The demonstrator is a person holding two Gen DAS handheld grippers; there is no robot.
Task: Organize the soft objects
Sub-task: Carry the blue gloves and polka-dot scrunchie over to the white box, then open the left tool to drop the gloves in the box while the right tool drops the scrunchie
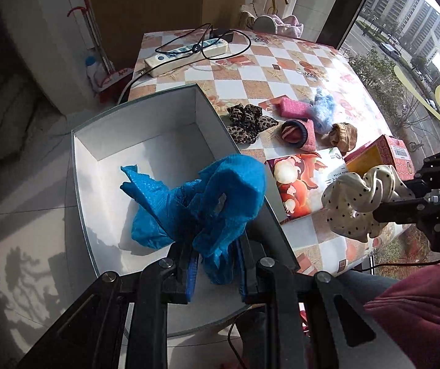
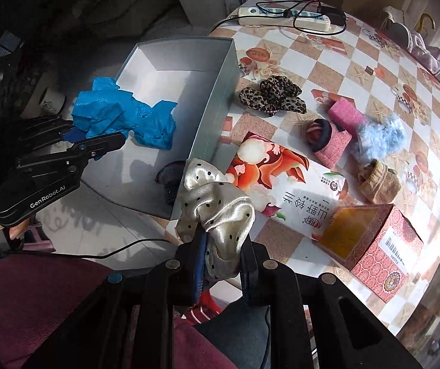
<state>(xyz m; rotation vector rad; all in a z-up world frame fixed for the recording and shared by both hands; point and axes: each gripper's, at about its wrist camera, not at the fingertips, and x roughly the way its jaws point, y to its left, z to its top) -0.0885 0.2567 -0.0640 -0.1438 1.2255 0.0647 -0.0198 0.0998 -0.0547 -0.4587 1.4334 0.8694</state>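
Observation:
My left gripper (image 1: 215,246) is shut on a crumpled blue shoe cover (image 1: 207,196) and holds it over the open grey box (image 1: 84,166); it also shows in the right wrist view (image 2: 124,117). My right gripper (image 2: 223,246) is shut on a cream polka-dot scrunchie (image 2: 217,206), held above the table's near edge beside the box (image 2: 214,117); the scrunchie shows in the left wrist view (image 1: 361,200). A dark soft item (image 2: 169,181) lies in the box. On the checked table (image 2: 374,70) lie a leopard scrunchie (image 2: 272,95), a pink sock (image 2: 330,141), a blue fluffy piece (image 2: 380,138) and a tan sock (image 2: 380,181).
A tissue pack (image 2: 284,184) and a red patterned carton (image 2: 377,246) lie on the near part of the table. A power strip (image 2: 284,17) with cables sits at the far end. A window borders the table's right side in the left wrist view (image 1: 404,40).

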